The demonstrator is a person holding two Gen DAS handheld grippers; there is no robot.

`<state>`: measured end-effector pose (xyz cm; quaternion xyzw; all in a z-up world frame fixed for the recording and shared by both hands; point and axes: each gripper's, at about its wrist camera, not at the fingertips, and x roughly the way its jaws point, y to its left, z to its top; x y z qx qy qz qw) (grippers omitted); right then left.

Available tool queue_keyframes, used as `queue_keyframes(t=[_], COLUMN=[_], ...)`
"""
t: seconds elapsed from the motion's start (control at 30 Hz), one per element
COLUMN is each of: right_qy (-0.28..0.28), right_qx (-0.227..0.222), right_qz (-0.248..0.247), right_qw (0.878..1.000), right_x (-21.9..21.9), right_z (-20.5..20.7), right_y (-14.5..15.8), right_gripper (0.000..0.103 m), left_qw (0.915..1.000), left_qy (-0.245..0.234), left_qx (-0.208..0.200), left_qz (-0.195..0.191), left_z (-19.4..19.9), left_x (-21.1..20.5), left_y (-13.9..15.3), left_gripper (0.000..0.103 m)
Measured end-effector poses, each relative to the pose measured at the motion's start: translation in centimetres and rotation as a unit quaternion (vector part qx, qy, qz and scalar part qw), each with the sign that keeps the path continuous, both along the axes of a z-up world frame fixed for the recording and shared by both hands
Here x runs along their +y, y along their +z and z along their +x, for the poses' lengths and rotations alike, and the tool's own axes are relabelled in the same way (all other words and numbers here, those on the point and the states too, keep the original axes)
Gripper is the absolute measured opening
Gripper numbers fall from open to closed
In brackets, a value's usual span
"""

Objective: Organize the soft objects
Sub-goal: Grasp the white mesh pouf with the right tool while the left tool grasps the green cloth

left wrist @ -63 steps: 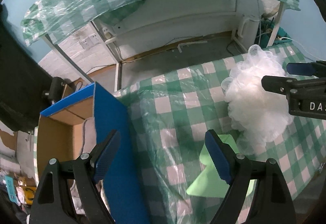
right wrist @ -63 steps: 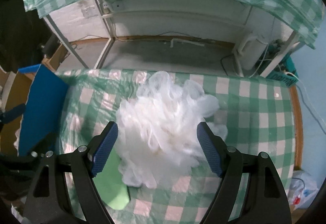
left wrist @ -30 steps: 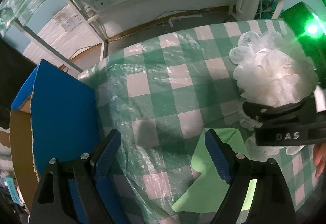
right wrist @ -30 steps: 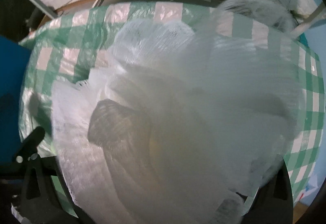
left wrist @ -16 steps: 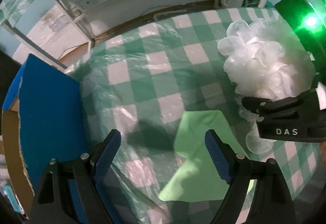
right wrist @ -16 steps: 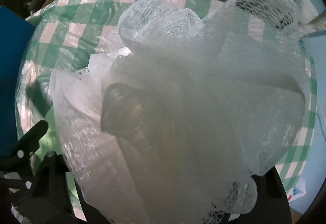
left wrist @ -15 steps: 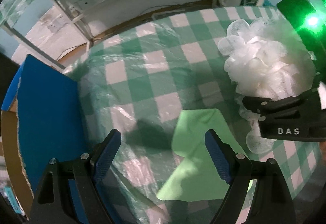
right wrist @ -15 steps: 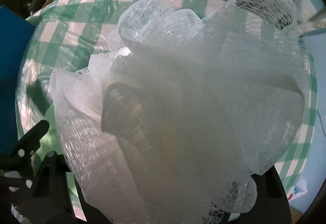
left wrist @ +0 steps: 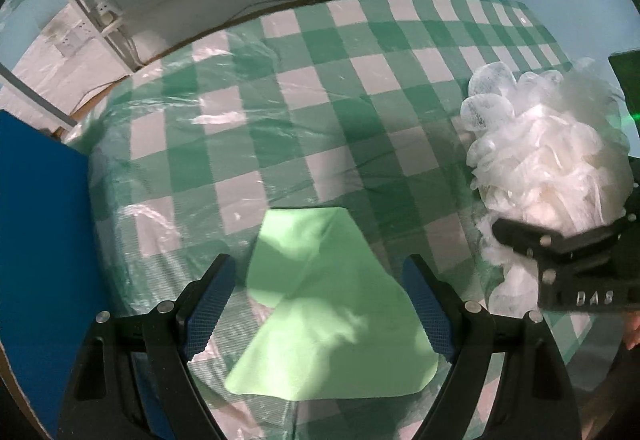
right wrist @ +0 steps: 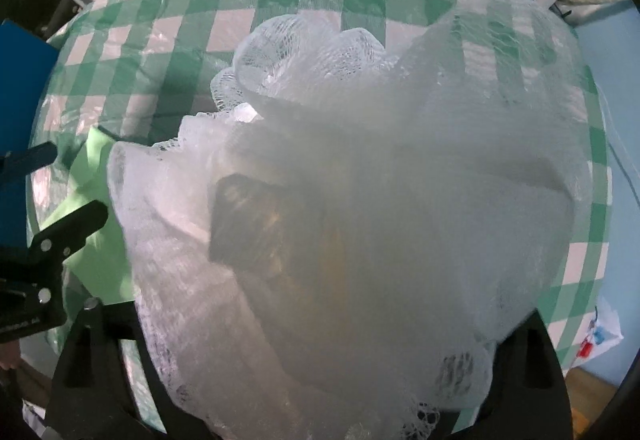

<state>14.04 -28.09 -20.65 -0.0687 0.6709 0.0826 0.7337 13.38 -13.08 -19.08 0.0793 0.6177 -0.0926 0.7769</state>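
White mesh bath pouf (right wrist: 360,200) — raised off the table — beside flat green cloth (left wrist: 324,304).

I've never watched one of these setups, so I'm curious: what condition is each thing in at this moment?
Left gripper: open, poised over the green cloth.
Right gripper: shut on the white mesh puff.
White mesh puff: squeezed, bunched up, filling the right wrist view.
Green cloth: lying creased on the table.
Checked tablecloth: under wrinkled clear plastic.
Blue-sided box: at the table's left edge.

Mesh pouf (right wrist: 360,200): white netted plastic, frilly, translucent. Table cover (left wrist: 320,80): green-white check under glossy, wrinkled clear film. Green cloth (left wrist: 320,300) matt, smooth; gripper pads (left wrist: 210,304) blue, finely ribbed
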Motion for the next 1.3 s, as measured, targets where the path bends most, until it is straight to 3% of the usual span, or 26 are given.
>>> queue_keyframes(t=[0.3,0.63,0.73,0.8,0.83,0.9,0.97,1.07,1.3], right_qy=[-0.019,-0.004,0.002,0.0,0.003,0.009,0.015,0.021,0.016], right_qx=[0.005,-0.014,-0.012,-0.012,-0.017,-0.026,-0.036,-0.041,-0.05], right_qz=[0.003,-0.021,-0.035,-0.038,-0.042,-0.051,-0.059,-0.057,-0.051], right_qw=[1.0,1.0,0.999,0.999,0.999,0.998,0.997,0.997,0.997], right_x=[0.0,1.9,2.8,2.9,3.2,5.4,6.1,6.8,8.6], right_z=[-0.1,-1.5,-1.8,-1.8,-1.9,-1.9,-2.3,-2.7,-3.9], right_y=[-1.0,-1.9,-2.1,-2.0,-1.9,-1.5,-0.8,-0.2,0.5], right_gripper=[0.101,0.103,0.102,0.101,0.098,0.088,0.077,0.072,0.067], left_qw=[0.9989,0.9979,0.998,0.9978,0.9976,0.9973,0.997,0.9973,0.9978], left_qy=[-0.023,-0.042,-0.049,-0.054,-0.059,-0.064,-0.068,-0.067,-0.057], left_qx=[0.016,0.012,0.003,0.001,-0.001,-0.002,-0.004,-0.002,-0.021], left_qz=[0.037,0.047,0.041,0.037,0.037,0.035,0.037,0.031,0.028], left_z=[-1.2,-2.4,-2.8,-2.9,-3.1,-3.2,-3.5,-3.7,-3.4], left_x=[-1.6,-1.8,-2.0,-2.3,-2.5,-2.8,-3.1,-3.0,-2.0], left_y=[-1.4,-1.9,-1.6,-1.4,-1.2,-1.1,-0.8,-0.6,1.2], left_gripper=[0.086,0.084,0.07,0.053,0.049,0.027,0.014,0.009,0.008])
